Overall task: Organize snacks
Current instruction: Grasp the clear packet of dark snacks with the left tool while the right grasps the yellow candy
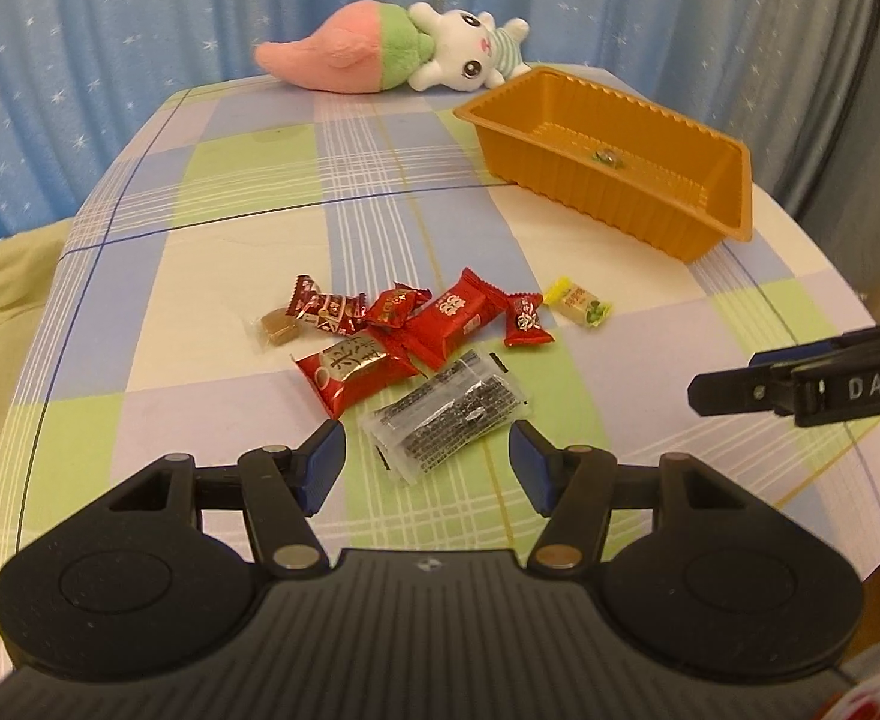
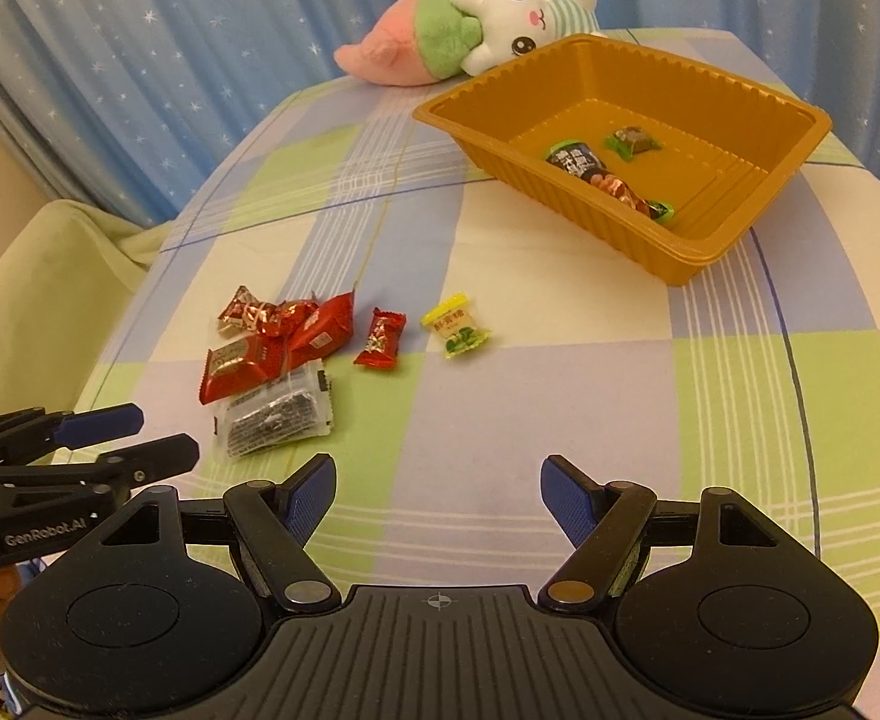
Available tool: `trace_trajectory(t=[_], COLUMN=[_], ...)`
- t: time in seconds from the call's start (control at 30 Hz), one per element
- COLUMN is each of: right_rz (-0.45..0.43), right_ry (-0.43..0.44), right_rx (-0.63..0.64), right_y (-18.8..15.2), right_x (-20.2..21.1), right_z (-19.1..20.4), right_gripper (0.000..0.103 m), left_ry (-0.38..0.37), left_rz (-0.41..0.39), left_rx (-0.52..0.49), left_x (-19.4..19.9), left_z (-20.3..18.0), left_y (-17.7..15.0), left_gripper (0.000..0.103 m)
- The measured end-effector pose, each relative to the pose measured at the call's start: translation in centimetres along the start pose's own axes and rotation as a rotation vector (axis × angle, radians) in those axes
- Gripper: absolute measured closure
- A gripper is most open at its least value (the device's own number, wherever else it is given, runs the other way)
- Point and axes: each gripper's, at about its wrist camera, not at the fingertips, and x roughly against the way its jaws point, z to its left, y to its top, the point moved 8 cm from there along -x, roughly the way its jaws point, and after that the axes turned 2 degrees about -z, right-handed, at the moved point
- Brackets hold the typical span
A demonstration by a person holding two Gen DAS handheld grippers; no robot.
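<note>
Clear dark-speckled packet, just beyond spread left gripper

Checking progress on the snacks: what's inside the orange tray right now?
Inside the orange tray lie two wrapped snacks: a long dark one and a small one. The near wall hides some floor.

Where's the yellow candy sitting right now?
The yellow candy lies alone on the tablecloth, right of the small red candy, between the snack pile and the orange tray.
</note>
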Motion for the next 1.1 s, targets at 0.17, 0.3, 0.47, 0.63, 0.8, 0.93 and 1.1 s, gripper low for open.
trace_trajectory(t=[0.17, 0.3, 0.47, 0.63, 0.8, 0.93, 1.1], right_rz=[0.001, 0.002, 0.004, 0.011, 0.014, 0.018, 0.022], right_ry=[-0.018, -0.034, -0.052, -0.065, -0.073, -0.079, -0.085], right_rx=[-0.020, -0.041, -0.068, -0.091, -0.103, -0.114, -0.124], right_y=[0.1, 0.2, 0.3, 0.2, 0.3, 0.4, 0.5], right_x=[-0.3, -0.4, -0.5, -0.8, -1.0, -1.2, -1.3], right_z=[-0.5, -1.2, -1.8, -2.4, -2.6, -3.0, -3.2], right_gripper=[0.028, 0.028, 0.028, 0.028, 0.028, 0.028, 0.028], left_ry=[-0.010, -0.023, -0.026, -0.025, -0.052, -0.070, -0.118], left_rz=[0.004, 0.009, 0.022, 0.042, 0.070, 0.092, 0.111], left_rx=[-0.090, -0.166, -0.244, -0.291, -0.311, -0.321, -0.298], left_x=[-1.8, -3.1, -4.6, -6.1, -7.1, -7.9, -8.2], left_z=[-0.7, -1.4, -1.9, -2.0, -2.0, -2.4, -2.8], left_y=[0.0, 0.0, -0.1, 0.0, 0.1, 0.1, 0.3], left_gripper=[0.046, 0.046, 0.046, 0.046, 0.049, 0.054, 0.065])
